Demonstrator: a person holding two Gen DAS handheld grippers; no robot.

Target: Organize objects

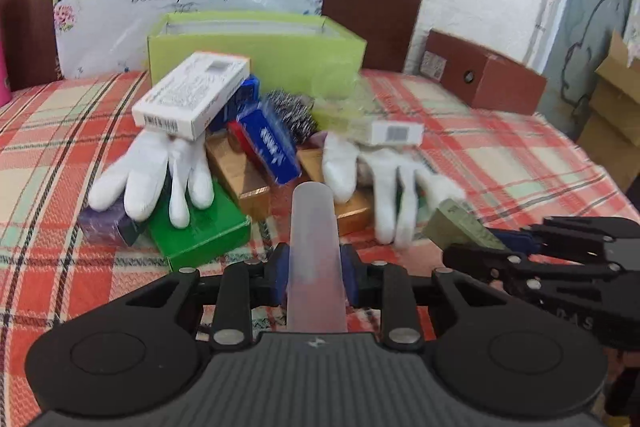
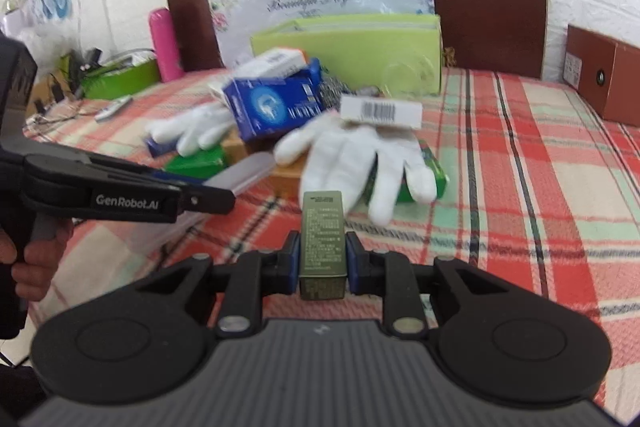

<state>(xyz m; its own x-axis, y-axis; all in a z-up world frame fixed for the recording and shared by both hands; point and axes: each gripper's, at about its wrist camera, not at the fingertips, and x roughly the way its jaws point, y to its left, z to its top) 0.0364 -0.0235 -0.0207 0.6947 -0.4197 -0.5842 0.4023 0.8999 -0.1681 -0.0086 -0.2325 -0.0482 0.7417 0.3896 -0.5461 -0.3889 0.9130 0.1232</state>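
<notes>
- The right white glove (image 1: pixel 384 179), centre right of the left wrist view, is smeared by motion blur.
- Small print on the olive box (image 2: pixel 322 239) is perhaps unreadable.
- The brown box (image 2: pixel 608 75) is cut by the right edge.

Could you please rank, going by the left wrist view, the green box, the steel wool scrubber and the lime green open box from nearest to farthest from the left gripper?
Measured from the left gripper:
1. Green box, just ahead and to its left, under a white glove's fingers.
2. Steel wool scrubber, mid-pile, straight ahead.
3. Lime green open box, at the back, against the headboard.
</notes>
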